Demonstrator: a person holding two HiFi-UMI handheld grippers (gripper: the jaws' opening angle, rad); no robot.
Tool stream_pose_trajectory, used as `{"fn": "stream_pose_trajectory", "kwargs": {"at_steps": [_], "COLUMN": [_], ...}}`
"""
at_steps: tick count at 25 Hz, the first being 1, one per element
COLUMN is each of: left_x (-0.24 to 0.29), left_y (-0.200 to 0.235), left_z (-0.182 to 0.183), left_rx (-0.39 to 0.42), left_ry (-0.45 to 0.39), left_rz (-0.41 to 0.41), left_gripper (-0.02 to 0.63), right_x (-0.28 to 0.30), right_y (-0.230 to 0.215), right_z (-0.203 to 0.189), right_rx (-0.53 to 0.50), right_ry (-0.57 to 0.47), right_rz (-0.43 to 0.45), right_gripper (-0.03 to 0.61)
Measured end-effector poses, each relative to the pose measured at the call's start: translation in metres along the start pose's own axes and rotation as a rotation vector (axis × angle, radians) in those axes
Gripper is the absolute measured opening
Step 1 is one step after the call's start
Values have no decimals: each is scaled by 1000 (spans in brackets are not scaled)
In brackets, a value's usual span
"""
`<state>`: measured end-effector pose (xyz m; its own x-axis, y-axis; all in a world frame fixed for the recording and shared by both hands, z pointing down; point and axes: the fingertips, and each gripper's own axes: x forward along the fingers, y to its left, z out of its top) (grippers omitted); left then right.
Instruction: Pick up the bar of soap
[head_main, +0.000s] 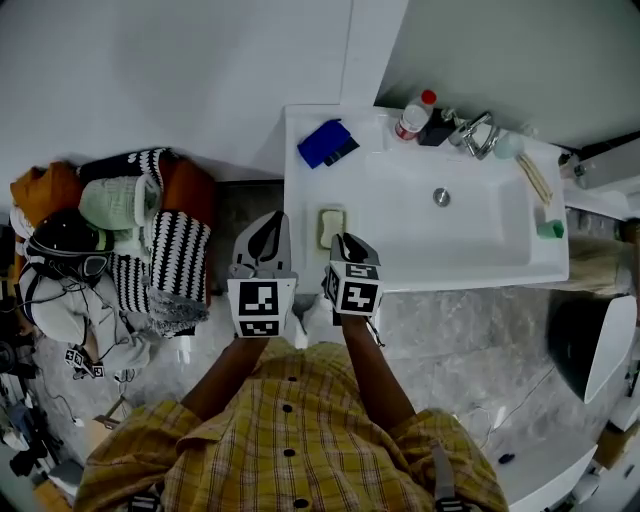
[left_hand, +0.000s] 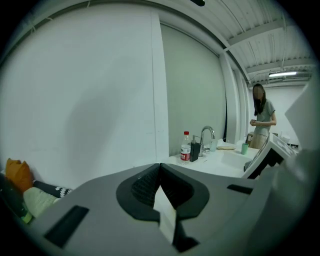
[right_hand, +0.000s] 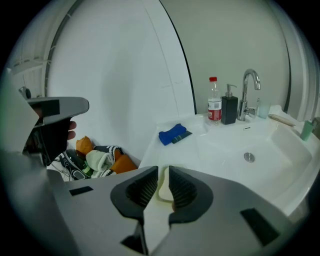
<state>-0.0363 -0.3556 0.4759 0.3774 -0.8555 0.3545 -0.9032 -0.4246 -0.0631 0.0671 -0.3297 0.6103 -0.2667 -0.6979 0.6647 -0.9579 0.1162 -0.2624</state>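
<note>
My right gripper (right_hand: 163, 171) keeps its jaws a narrow slit apart and holds nothing. My left gripper (left_hand: 160, 167) is closed and empty. Just past the right tips, one bar of soap (head_main: 331, 227) lies on the left ledge of the white washbasin (head_main: 420, 272). Farther back I count one blue cloth (head_main: 326, 143), one red-capped bottle (head_main: 412, 115) and one tap (head_main: 478, 133). One heap of clothes (head_main: 150, 250) sits on the grey floor (head_main: 450, 340).

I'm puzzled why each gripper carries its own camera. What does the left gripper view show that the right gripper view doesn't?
Only the left gripper view: a person standing beyond the sink. Only the right gripper view: the bar of soap seen through its narrow jaw gap, the blue cloth and the drain. Both: the red-capped bottle, faucet and white sink counter.
</note>
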Motion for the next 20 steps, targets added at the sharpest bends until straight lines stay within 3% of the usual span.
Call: {"fn": "stream_pose_trajectory", "kwargs": {"at_steps": [2, 11, 20], "left_x": [8, 51, 78], "left_y": [2, 19, 45], "left_z": [0, 12, 25], "left_rx": [5, 22, 14], "left_ry": [6, 13, -6], "left_rz": [-6, -71, -101], "left_gripper": [12, 12, 12], "right_x": [12, 64, 102], "right_y": [-2, -8, -19], "right_z": [-6, -24, -37], "right_rx": [11, 46, 86], "right_ry": [37, 202, 381], "right_rz": [6, 1, -103], "right_gripper": [99, 182, 186]}}
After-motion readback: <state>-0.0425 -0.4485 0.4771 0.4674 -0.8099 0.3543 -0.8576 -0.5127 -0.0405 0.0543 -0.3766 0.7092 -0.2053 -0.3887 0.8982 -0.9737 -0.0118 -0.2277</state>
